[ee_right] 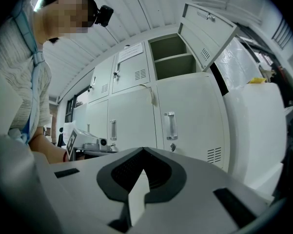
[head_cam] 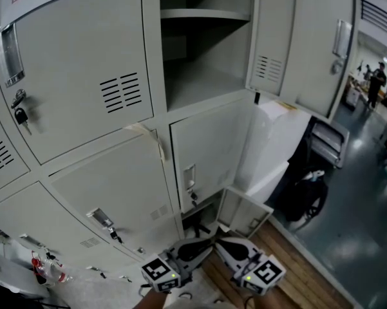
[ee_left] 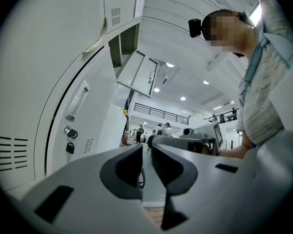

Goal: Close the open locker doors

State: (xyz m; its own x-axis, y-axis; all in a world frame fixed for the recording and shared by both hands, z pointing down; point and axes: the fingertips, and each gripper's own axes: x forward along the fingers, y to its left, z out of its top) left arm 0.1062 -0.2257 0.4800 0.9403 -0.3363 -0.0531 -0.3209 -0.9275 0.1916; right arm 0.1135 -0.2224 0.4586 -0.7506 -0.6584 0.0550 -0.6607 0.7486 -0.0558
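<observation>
At the bottom middle of the frame, the left gripper has its jaws a little apart, with nothing in them. Just to its right, the right gripper has its jaws pressed together, empty. Above it, a small low locker door hangs open. At the upper right, a high locker door stands open too.

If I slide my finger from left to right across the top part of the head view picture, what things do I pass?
hanging keys → vent slots → open locker → swung-open door → far-off person
</observation>
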